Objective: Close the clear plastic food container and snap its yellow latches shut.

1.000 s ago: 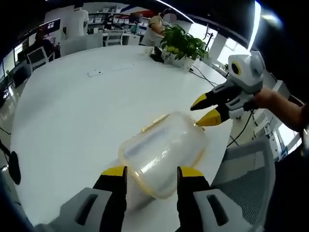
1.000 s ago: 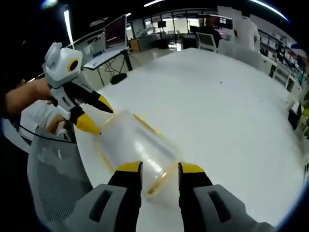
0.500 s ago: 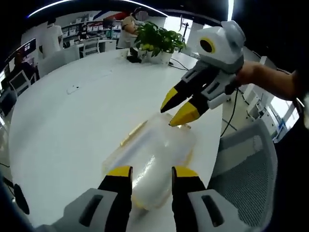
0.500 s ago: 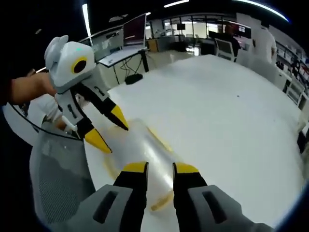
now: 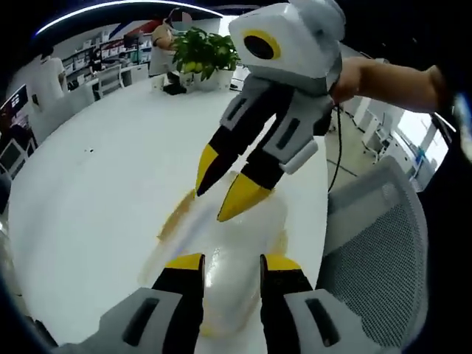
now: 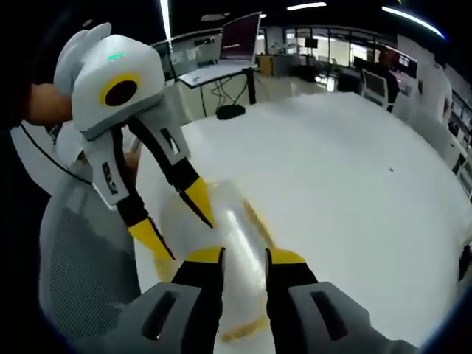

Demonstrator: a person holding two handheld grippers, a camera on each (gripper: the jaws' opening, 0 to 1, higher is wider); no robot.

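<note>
- The left gripper (image 5: 230, 259) has grey moulded shanks and black jaws capped with yellow pads
- The right gripper (image 6: 245, 256) is built the same: grey, black, yellow tips
- Seen from across, each carries a white rounded head with a yellow ring
- A green light glows on the left one's head

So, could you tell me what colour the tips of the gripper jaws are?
Yellow, on black fingers; clearest on the right gripper in the left gripper view.
</note>
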